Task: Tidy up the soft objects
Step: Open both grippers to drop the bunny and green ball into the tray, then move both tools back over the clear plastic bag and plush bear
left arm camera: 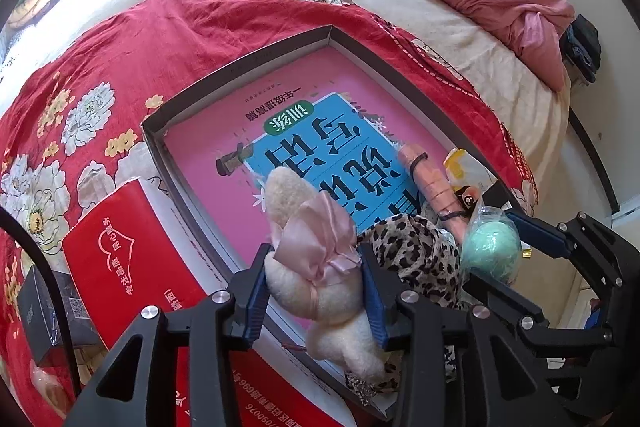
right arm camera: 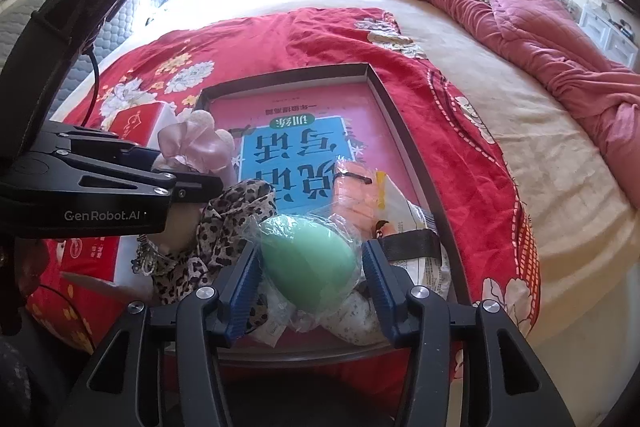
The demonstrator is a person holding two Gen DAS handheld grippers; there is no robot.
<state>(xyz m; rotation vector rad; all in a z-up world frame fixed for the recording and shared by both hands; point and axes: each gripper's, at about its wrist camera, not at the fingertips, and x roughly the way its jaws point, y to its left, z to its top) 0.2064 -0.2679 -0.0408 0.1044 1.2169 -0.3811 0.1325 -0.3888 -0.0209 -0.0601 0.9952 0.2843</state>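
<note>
My left gripper (left arm camera: 314, 259) is shut on a cream plush toy with a pink satin bow (left arm camera: 316, 247), held over the near left part of a shallow grey box (left arm camera: 240, 65) lined with a pink and blue book (left arm camera: 320, 131). My right gripper (right arm camera: 310, 255) is shut on a green egg-shaped sponge in clear plastic wrap (right arm camera: 310, 259), over the box's near end. In the box lie a leopard-print cloth (right arm camera: 228, 223), a peach roll with black bands (left arm camera: 430, 183) and a white packet (right arm camera: 404, 215). The left gripper and the plush toy (right arm camera: 196, 143) show at the left of the right wrist view.
The box sits on a red floral blanket (left arm camera: 160, 39) on a bed. A red and white tissue pack (left arm camera: 132, 259) lies left of the box, with a small dark box (left arm camera: 44, 307) beside it. A crumpled pink quilt (right arm camera: 540, 35) lies at the far right.
</note>
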